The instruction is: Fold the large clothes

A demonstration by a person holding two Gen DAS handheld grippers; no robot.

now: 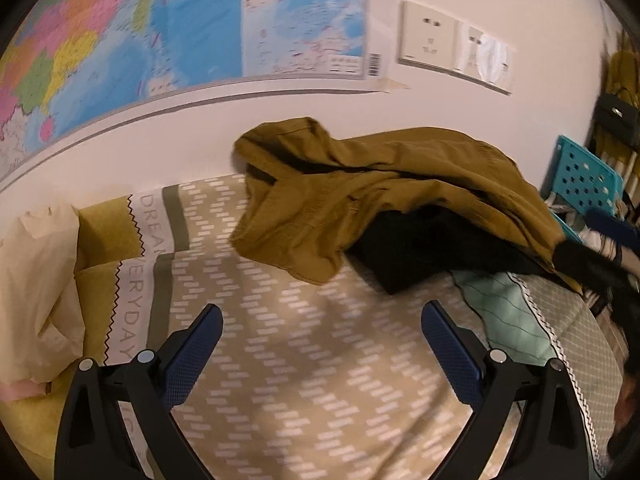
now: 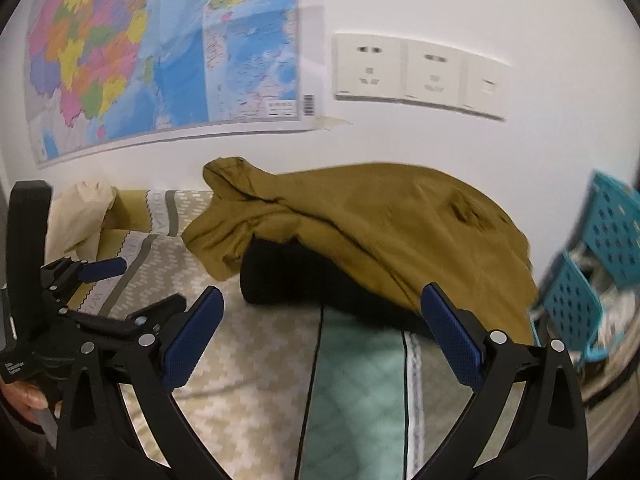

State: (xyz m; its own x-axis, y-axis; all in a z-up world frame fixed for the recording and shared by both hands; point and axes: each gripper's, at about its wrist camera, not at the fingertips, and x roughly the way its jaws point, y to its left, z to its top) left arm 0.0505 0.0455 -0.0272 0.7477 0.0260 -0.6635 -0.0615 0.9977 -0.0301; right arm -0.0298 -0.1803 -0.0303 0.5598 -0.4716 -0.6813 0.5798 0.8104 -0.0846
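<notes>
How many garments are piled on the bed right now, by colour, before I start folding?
Mustard-brown garment: 1, crumpled, draped over the black one
Black garment: 1, partly covered
Total: 2 garments on the patterned bedspread
The left hand-held gripper and the right hand-held gripper are open and hold nothing.

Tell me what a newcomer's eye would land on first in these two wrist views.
First the crumpled mustard-brown garment, heaped over something black on the patterned bed against the wall. Next the bright coloured map taped above it, left of the wall sockets. Both grippers, left and right, are open and apart from the cloth.
</notes>
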